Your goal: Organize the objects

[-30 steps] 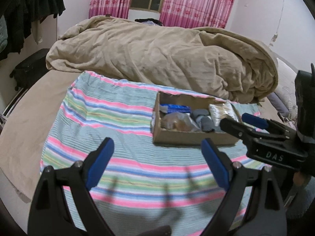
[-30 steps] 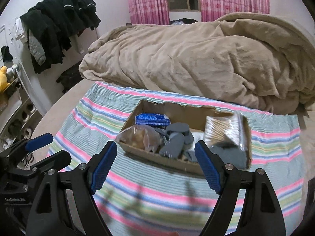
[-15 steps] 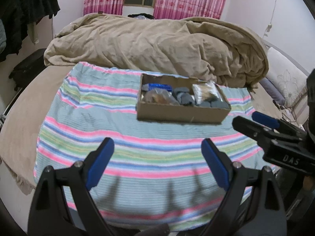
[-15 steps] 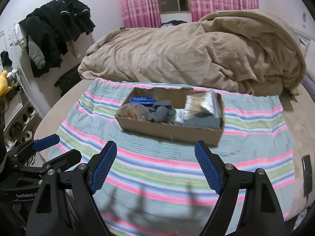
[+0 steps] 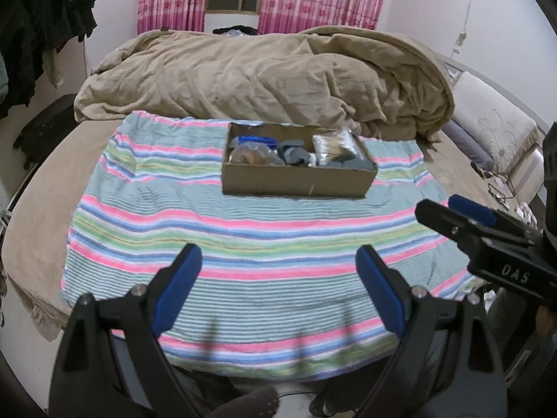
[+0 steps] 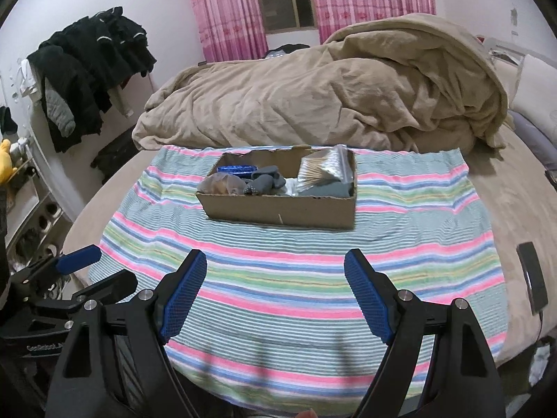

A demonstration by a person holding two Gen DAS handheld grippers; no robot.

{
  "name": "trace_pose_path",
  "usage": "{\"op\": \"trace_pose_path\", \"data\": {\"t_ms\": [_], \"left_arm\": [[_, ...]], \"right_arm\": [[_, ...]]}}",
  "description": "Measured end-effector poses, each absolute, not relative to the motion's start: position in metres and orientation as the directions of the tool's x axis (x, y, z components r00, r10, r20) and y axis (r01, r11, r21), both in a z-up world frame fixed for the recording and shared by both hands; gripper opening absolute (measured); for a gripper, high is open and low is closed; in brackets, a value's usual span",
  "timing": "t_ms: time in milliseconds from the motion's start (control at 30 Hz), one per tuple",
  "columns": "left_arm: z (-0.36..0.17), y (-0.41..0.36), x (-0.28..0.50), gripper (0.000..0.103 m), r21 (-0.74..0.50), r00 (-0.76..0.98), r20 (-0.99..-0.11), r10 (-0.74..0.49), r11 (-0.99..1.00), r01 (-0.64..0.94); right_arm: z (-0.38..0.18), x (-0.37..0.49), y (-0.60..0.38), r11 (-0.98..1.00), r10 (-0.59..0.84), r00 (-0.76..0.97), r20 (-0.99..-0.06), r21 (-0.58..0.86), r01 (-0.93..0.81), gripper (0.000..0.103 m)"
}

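A shallow cardboard box (image 5: 299,179) (image 6: 278,207) sits on a striped cloth (image 5: 222,244) (image 6: 299,271) on the bed. It holds a blue packet (image 6: 236,169), a clear bag of brownish things (image 6: 221,185), grey socks (image 6: 266,181) and a clear bag of cotton swabs (image 6: 322,170). My left gripper (image 5: 278,292) is open and empty, well back from the box near the bed's front edge. My right gripper (image 6: 276,296) is open and empty, also well back. Each gripper shows in the other's view, the right one (image 5: 456,216) and the left one (image 6: 94,268).
A rumpled tan duvet (image 5: 271,76) lies behind the box. A pillow (image 5: 494,122) is at the right. Dark clothes (image 6: 90,76) hang on the left wall above shelves. A phone (image 6: 532,282) lies on the bed's right edge. A dark suitcase (image 5: 45,129) stands left of the bed.
Both grippers have drawn back from the box toward the bed's front edge, so the box looks smaller and farther. Both stayed open and empty.
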State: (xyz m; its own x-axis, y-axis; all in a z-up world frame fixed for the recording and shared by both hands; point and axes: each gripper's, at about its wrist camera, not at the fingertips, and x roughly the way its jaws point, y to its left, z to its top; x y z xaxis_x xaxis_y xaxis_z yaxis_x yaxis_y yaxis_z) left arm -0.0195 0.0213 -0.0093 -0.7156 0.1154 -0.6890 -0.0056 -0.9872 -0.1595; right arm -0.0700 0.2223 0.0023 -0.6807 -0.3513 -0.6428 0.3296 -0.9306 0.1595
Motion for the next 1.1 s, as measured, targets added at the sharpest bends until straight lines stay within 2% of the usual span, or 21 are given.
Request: {"op": "trace_pose_path", "data": {"t_ms": [1100], "left_arm": [[0.002,0.01,-0.003,0.091,-0.164,-0.729,-0.672,0.13,-0.986,-0.026]], "right_arm": [[0.008,-0.056,0.218,-0.938,-0.332,-0.697,-0.636,0.144,0.316,0.084]]}}
